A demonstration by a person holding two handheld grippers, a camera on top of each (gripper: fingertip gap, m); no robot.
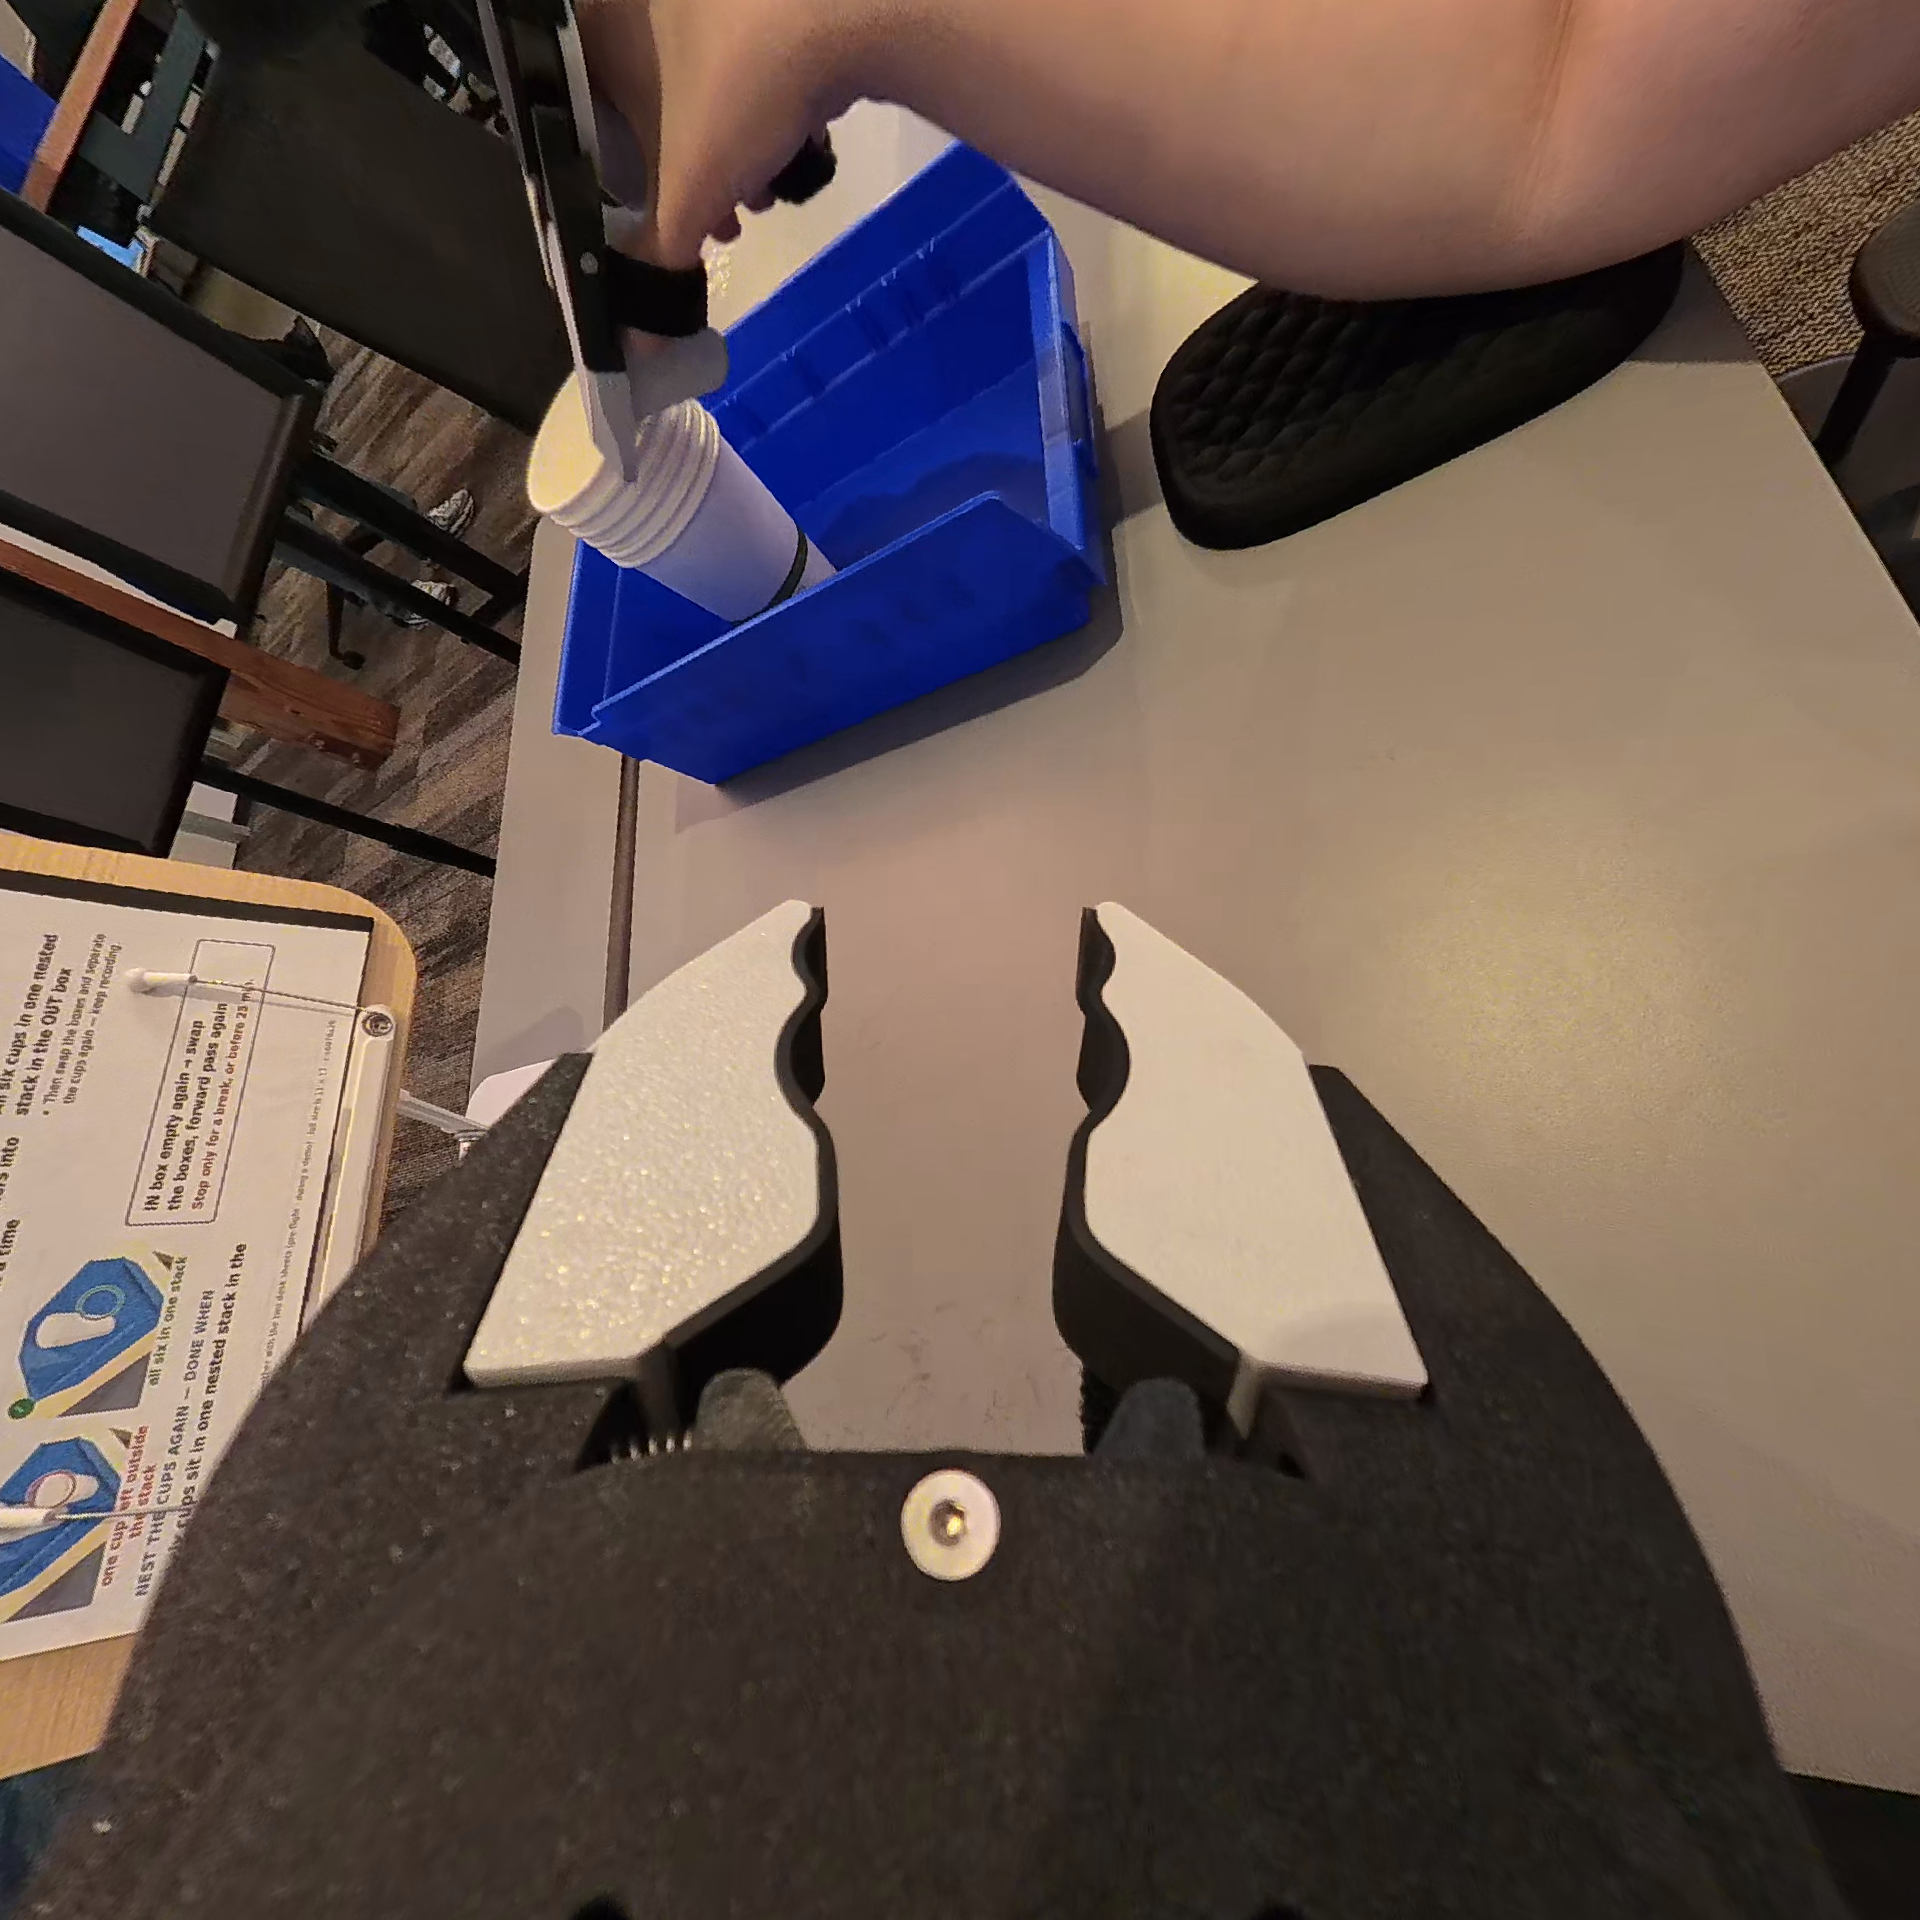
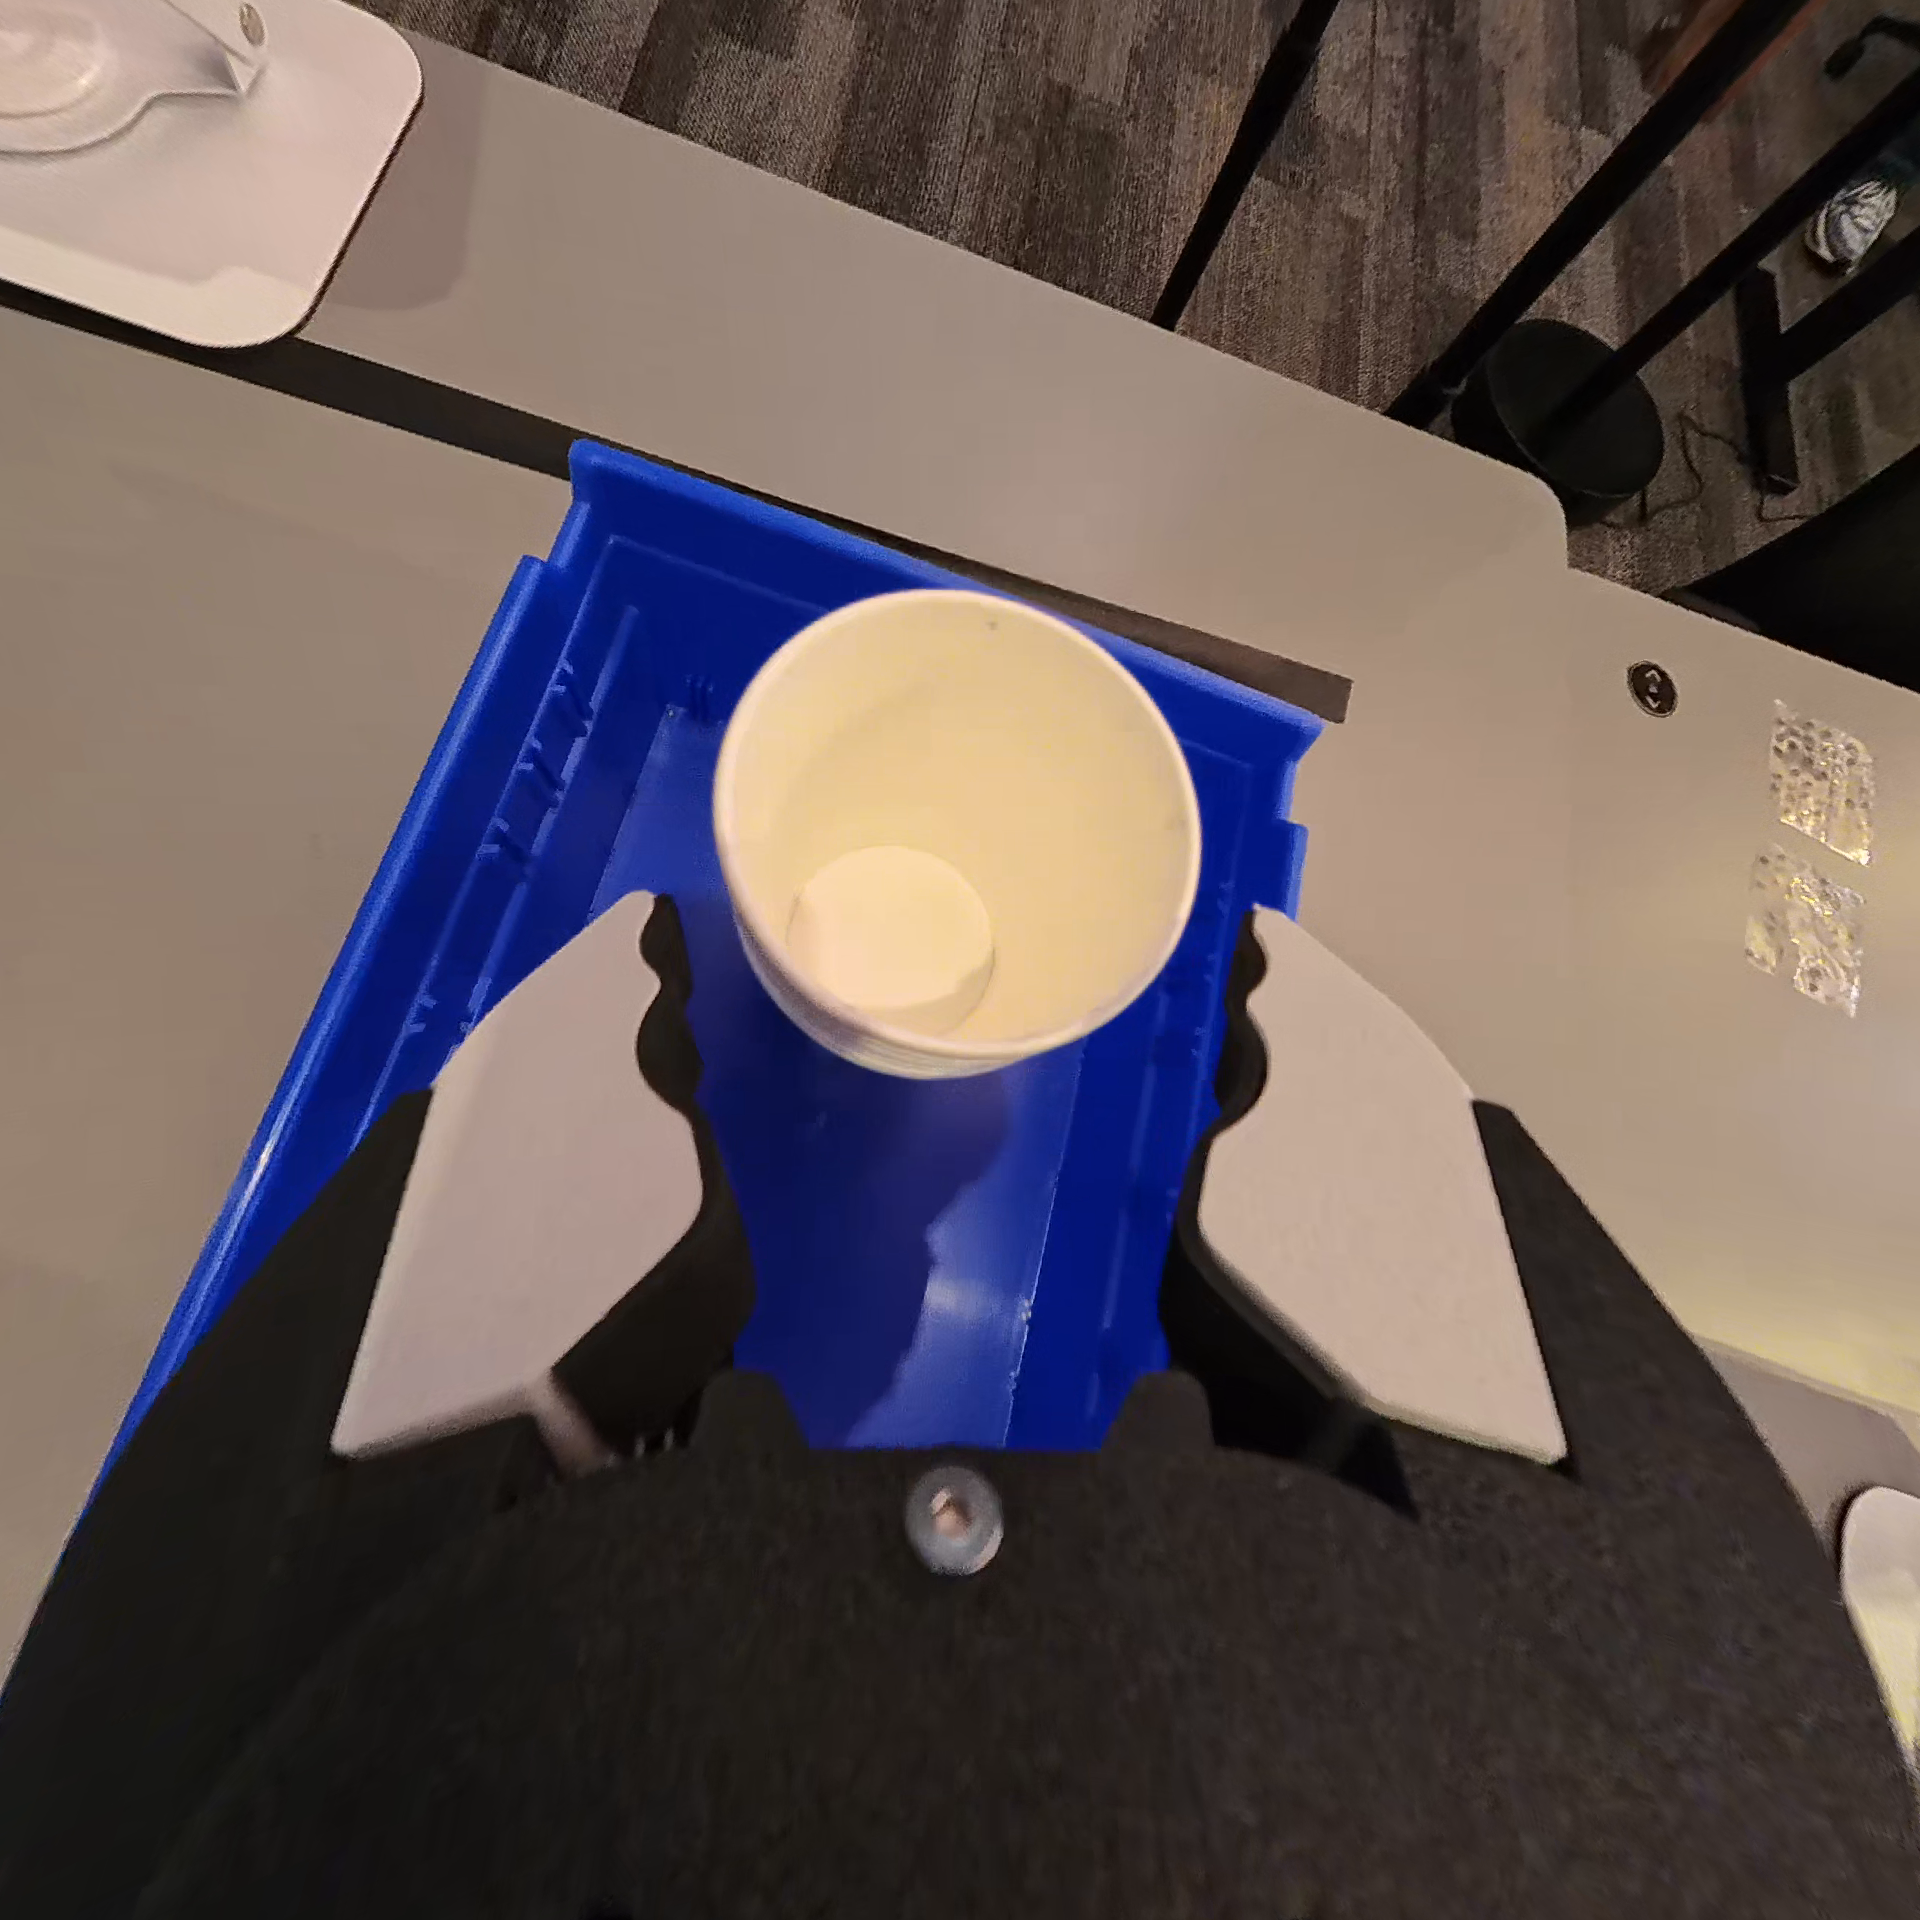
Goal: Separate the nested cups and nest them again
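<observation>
A stack of several nested white paper cups point(image 1: 675, 499) leans in a blue bin point(image 1: 883, 665) on the grey table. A black band rings the stack low down. My right gripper point(image 1: 649, 395), held by a hand, hangs at the stack's rim. In the right wrist view the right gripper point(image 2: 956, 920) is open wide above the bin point(image 2: 499, 831). The open mouth of the top cup point(image 2: 956, 831) lies between and just beyond its fingertips, and neither pad touches it. My left gripper point(image 1: 953, 935) is open and empty over bare table, nearer than the bin.
A black padded rest point(image 1: 1403, 395) lies right of the bin under the person's forearm point(image 1: 1247, 135). A printed sheet on a wooden board point(image 1: 156, 1247) sits at the left. A white pad point(image 2: 156, 156) and shiny tape patches point(image 2: 1818, 831) lie on the table. Chairs and floor lie beyond the table edge.
</observation>
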